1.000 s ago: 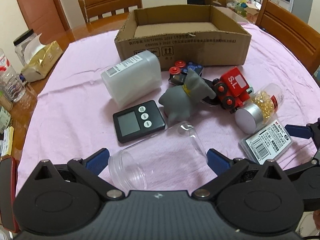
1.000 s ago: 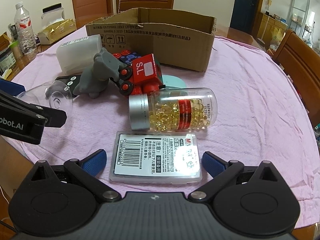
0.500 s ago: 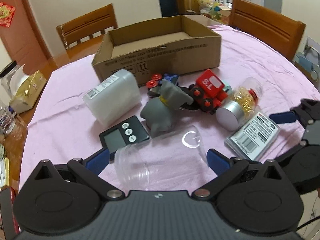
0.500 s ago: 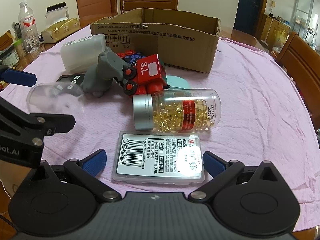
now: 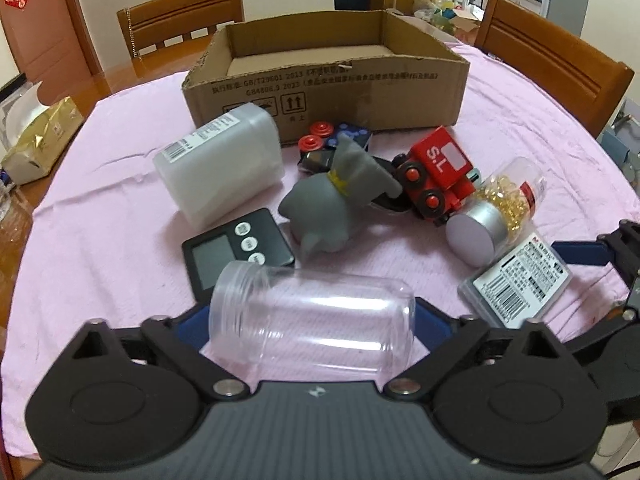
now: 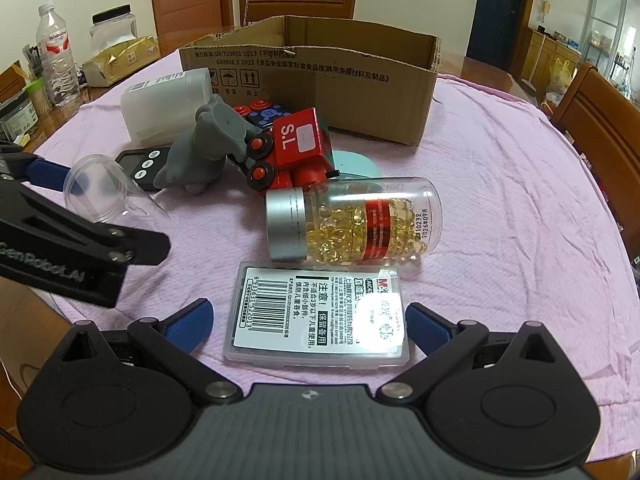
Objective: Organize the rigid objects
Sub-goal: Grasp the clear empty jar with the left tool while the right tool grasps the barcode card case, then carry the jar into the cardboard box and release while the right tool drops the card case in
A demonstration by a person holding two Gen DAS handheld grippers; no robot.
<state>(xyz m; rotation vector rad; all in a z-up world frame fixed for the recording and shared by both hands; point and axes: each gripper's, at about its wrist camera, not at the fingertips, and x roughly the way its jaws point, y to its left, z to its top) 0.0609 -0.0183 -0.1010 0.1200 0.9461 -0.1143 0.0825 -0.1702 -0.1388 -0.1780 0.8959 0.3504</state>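
My left gripper (image 5: 312,320) is shut on a clear empty plastic jar (image 5: 312,320), held sideways above the pink cloth; the jar also shows in the right wrist view (image 6: 100,188). My right gripper (image 6: 308,320) is open, its fingers either side of a flat clear labelled case (image 6: 316,316) lying on the cloth. An open cardboard box (image 5: 328,84) stands at the back. In front of it lie a white container (image 5: 220,160), a black timer (image 5: 236,252), a grey elephant toy (image 5: 332,200), a red toy train (image 5: 436,172) and a capsule bottle (image 6: 352,220).
A pink cloth (image 6: 520,200) covers the table. Wooden chairs (image 5: 180,20) stand behind and to the right. A gold packet (image 5: 40,136), a water bottle (image 6: 56,60) and jars sit at the left table edge. A red-and-blue toy (image 5: 336,136) lies by the box.
My left gripper has closed on the clear jar, lifted it and turned it crosswise. The right gripper has stayed around the flat case.
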